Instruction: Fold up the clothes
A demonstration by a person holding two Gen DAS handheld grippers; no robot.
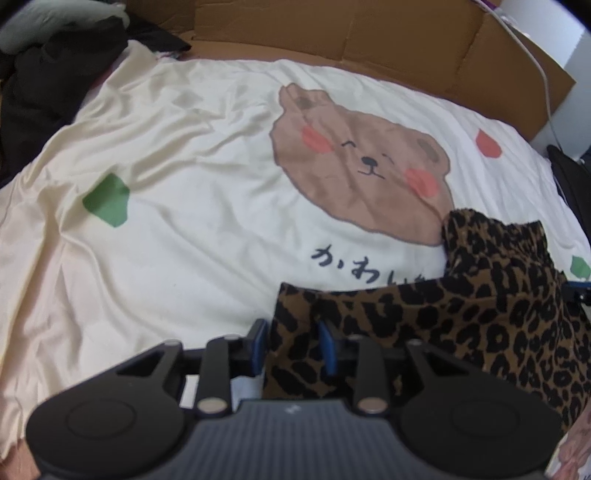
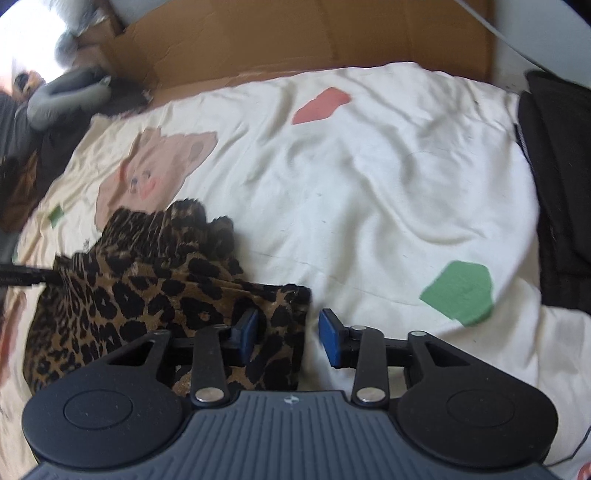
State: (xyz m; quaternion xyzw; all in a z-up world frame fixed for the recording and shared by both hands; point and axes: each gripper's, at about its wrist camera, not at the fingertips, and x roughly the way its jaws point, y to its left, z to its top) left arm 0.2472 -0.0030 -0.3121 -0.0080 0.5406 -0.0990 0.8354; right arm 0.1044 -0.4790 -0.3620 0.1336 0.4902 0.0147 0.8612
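- Leopard-print garment (image 1: 461, 317) lies bunched on the near right part of the bed, on top of a cream bedsheet (image 1: 166, 155) printed with a bear face (image 1: 362, 170); in the left wrist view it fills the lower right.
- We see the left hand-held gripper (image 1: 293, 345) with a fold of that garment between its blue pads (image 1: 261, 341), and the cloth looks pinched there, so we read it as gripping the near edge.
- We would keep that grip steady and low, since a pull now would drag the loose heap across the sheet rather than spread it.
- A flattened cardboard box (image 1: 332, 26) lies along the far edge of the bed and dark clothes (image 1: 55, 74) sit at the far left, both well apart from the work.
- In the right wrist view the garment (image 2: 147, 288) lies to the left, its right corner reaching in between the fingers.
- The right hand-held gripper (image 2: 290, 338) stands partly open: cloth lies against the left pad (image 2: 249, 334), while bare sheet shows beside the right pad (image 2: 330, 338), so nothing is clamped.
- We judge the step to be taking the second corner; we would shift left so both pads straddle the hem, close on one clean layer if we can find it, then draw the two grips apart to flatten the piece before folding.
- A dark bag (image 2: 561, 177) sits at the right edge of the bed, out of the way.
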